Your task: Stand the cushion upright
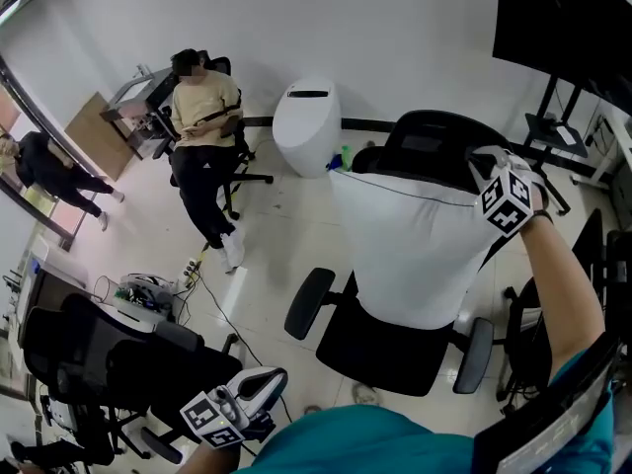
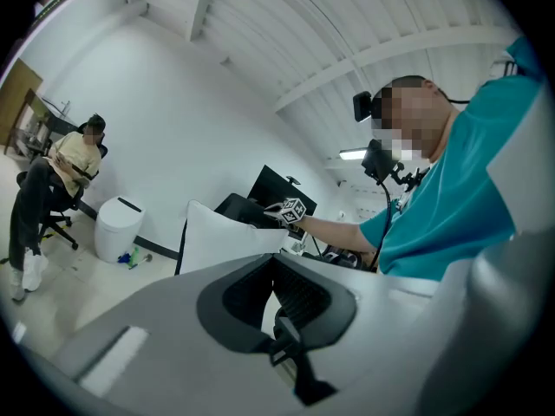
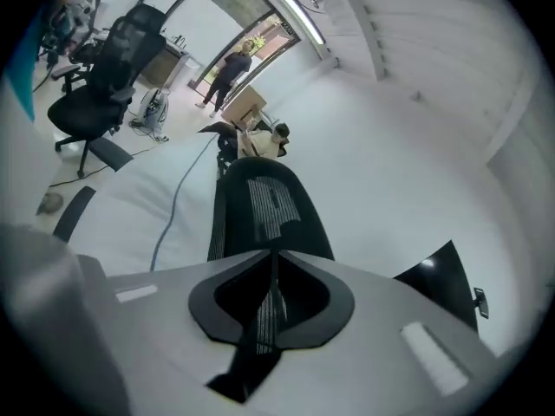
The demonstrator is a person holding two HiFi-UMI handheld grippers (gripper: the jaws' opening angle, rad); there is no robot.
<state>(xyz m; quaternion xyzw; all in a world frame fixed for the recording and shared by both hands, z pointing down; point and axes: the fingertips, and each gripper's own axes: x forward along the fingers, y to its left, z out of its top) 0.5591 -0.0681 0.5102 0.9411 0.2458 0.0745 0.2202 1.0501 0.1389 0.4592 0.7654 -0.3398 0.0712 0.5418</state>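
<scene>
The cushion (image 1: 415, 255) stands upright on the office chair (image 1: 380, 352), leaning on its back, so the task looks essentially done. The right claw (image 1: 491, 169) sits at the cushion's top corner, its jaws together on nothing. What seems left is to draw it clear, with open air above it. The left claw (image 1: 259, 388), its jaws also together, hangs low, well apart, beside a second chair (image 1: 109, 358).

Your right arm (image 1: 563, 284) is stretched way out in front, with the right gripper (image 1: 489, 166) up at the chair's (image 1: 434, 136) top edge, jaws closed together. Your left gripper (image 1: 259, 385) hangs low by your body, well back from the chair, jaws closed too.
</scene>
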